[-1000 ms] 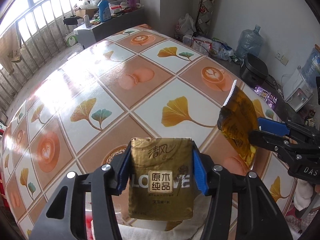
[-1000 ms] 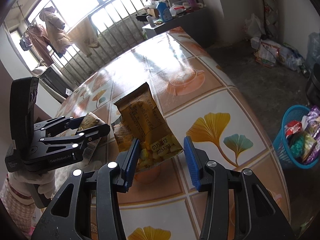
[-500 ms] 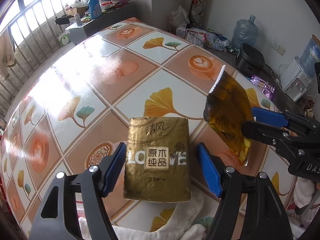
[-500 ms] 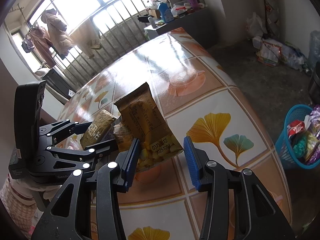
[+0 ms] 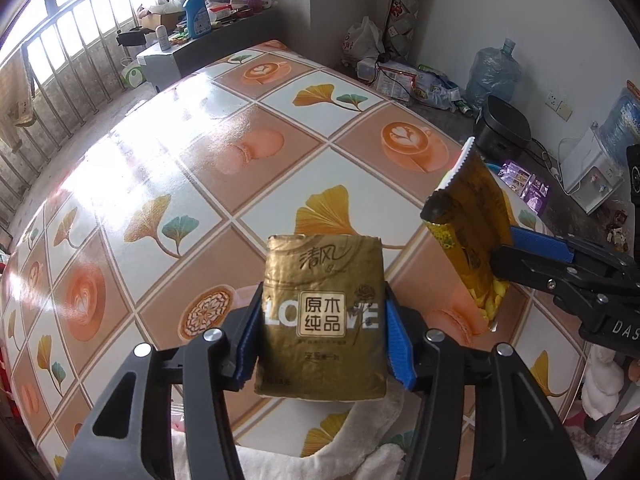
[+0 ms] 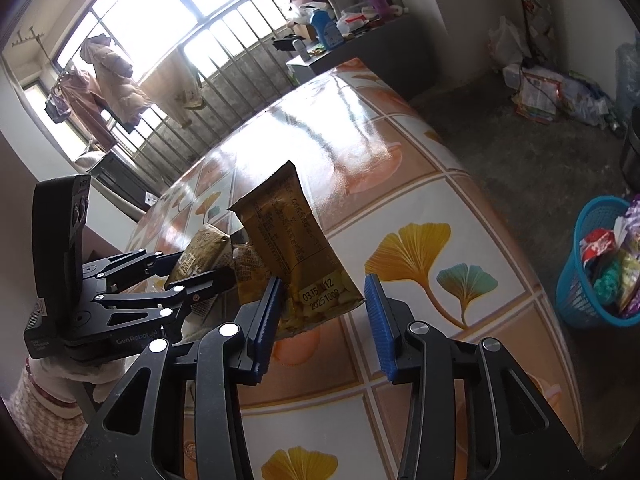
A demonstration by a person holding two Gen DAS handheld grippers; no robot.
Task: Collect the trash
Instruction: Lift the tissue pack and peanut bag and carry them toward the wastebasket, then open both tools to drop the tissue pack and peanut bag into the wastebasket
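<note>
A gold tissue pack (image 5: 322, 304) with white lettering sits between the blue pads of my left gripper (image 5: 323, 344). The jaws are closing and the pads press on both its sides, just above the tiled table (image 5: 200, 128). To its right, my right gripper (image 5: 506, 248) holds a torn yellow snack bag (image 5: 468, 216) upright by its bottom. In the right wrist view the snack bag (image 6: 288, 232) fills the right gripper (image 6: 324, 320), whose jaws are closing with a pad at each edge of the bag. There, the left gripper (image 6: 204, 266) and the tissue pack (image 6: 202, 250) lie at the left.
A blue basket (image 6: 588, 280) full of wrappers stands on the floor past the table's right edge. A water jug (image 5: 494, 68), a black cooker (image 5: 504, 124) and bags line the wall. White cloth (image 5: 360, 440) lies at the near table edge.
The left jaws opened around the tissue pack half a second ago and have closed on it again. The right gripper and its snack bag have hardly moved.
</note>
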